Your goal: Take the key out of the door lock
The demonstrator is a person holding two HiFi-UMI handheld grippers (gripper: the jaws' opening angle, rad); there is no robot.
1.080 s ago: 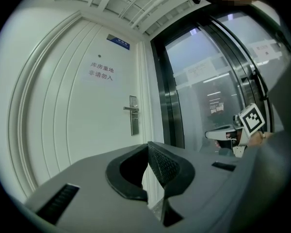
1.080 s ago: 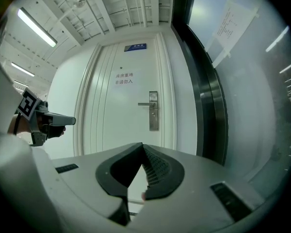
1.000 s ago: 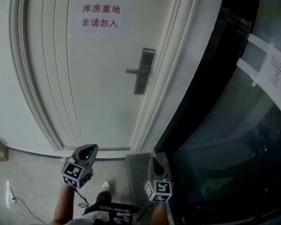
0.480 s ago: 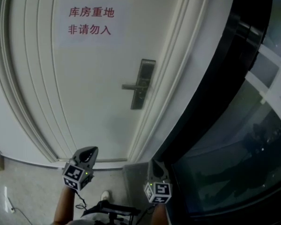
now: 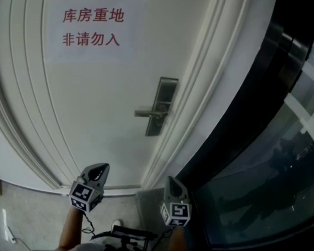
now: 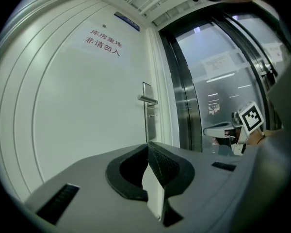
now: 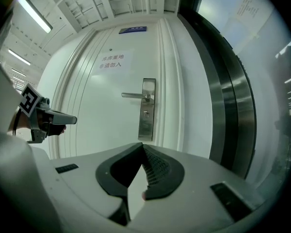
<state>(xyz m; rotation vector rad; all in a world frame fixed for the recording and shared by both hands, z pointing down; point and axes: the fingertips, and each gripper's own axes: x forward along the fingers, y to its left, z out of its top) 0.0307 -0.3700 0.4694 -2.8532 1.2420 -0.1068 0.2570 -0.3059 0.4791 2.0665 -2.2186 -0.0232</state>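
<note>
- The white door [image 5: 94, 98] is shut, and a paper notice [image 5: 91, 27] with red characters is stuck on its upper part.
- The metal lock plate [image 5: 162, 106] sits at the right edge of the door, with the lever handle [image 5: 146, 113] pointing to the left.
- The key [image 7: 145, 113] shows only as a small dark thing on the plate, just under the handle. It is too small to see more of it.
- The left tongs [image 6: 148, 144] are closed tip to tip with nothing between them. They are held low, pointing at the door and well apart from the lock.
- The right tongs [image 7: 142, 145] are also closed and empty. They are low, beside the left ones and below the lock plate.
- A dark-framed glass wall [image 5: 272, 192] stands to the right of the door.
</note>
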